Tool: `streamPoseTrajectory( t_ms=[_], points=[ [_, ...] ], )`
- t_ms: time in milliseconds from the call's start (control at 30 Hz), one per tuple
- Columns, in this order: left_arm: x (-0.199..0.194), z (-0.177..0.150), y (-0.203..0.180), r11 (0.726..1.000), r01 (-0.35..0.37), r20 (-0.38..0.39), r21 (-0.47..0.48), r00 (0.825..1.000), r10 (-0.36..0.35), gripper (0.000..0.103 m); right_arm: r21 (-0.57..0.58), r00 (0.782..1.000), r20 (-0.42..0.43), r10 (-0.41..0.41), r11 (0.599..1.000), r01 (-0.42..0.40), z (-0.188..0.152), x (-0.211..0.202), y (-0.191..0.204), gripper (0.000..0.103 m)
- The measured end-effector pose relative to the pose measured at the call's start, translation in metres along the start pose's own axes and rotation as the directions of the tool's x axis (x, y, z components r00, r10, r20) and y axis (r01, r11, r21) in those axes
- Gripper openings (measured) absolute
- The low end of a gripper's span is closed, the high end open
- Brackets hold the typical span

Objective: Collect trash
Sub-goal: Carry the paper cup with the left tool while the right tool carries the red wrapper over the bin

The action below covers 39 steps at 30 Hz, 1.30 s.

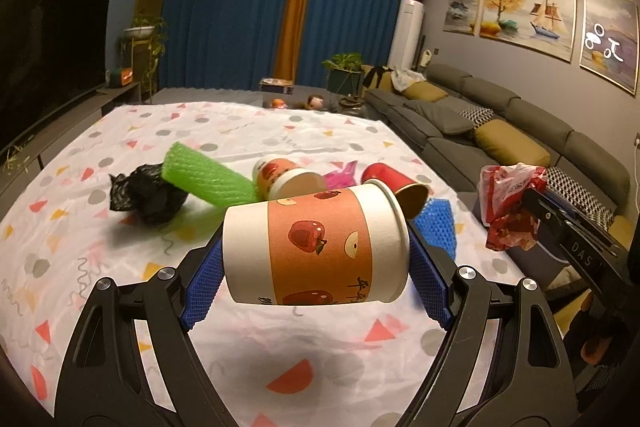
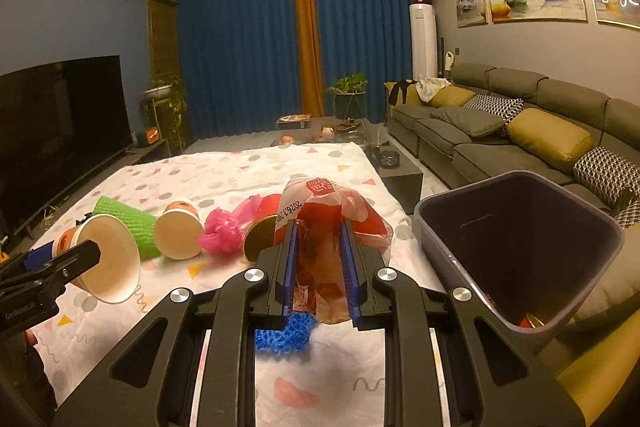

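My left gripper (image 1: pixel 316 259) is shut on a paper cup with an orange apple band (image 1: pixel 316 247), held sideways above the patterned tablecloth (image 1: pixel 240 347); the cup also shows in the right wrist view (image 2: pixel 108 259). My right gripper (image 2: pixel 320 267) is shut on a crumpled red and clear plastic bag (image 2: pixel 328 223), lifted above the table; the bag also shows in the left wrist view (image 1: pixel 508 203). A dark grey trash bin (image 2: pixel 520 247) stands to the right of my right gripper, with a few items at its bottom.
On the cloth lie a green foam sleeve (image 1: pixel 208 179), a black bag (image 1: pixel 148 195), a second apple cup (image 1: pixel 288 179), a pink bag (image 2: pixel 224 231), a red cup (image 1: pixel 396 183) and blue foam netting (image 2: pixel 284 335). A grey sofa (image 2: pixel 520 131) runs along the right; a TV (image 2: pixel 60 123) stands left.
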State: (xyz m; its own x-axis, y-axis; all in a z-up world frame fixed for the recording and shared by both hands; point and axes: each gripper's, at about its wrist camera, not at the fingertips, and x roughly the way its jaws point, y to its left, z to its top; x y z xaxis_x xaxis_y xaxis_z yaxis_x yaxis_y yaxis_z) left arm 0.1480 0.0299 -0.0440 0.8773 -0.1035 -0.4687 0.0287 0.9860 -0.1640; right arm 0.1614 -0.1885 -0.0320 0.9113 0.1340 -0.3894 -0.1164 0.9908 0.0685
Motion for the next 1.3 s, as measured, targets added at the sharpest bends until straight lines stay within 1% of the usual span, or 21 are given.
streamPoseTrajectory(
  t_ms=[467,800,1300],
  points=[
    [0.017,0.013,-0.044,0.996,0.078,0.007,0.051,0.997,-0.079,0.081,0.001,0.998,0.034,-0.062,0.998,0.062,0.006,-0.010,-0.023,0.022],
    [0.023,0.021,-0.076,0.988,0.120,0.016,0.097,0.992,-0.122,0.081,0.010,0.994,0.050,-0.101,0.995,0.101,0.009,-0.015,-0.038,0.022],
    [0.035,0.026,-0.114,0.973,0.176,0.008,0.147,0.984,-0.179,0.081,0.031,0.985,0.059,-0.161,0.987,0.159,0.011,-0.017,-0.063,0.022]
  ],
)
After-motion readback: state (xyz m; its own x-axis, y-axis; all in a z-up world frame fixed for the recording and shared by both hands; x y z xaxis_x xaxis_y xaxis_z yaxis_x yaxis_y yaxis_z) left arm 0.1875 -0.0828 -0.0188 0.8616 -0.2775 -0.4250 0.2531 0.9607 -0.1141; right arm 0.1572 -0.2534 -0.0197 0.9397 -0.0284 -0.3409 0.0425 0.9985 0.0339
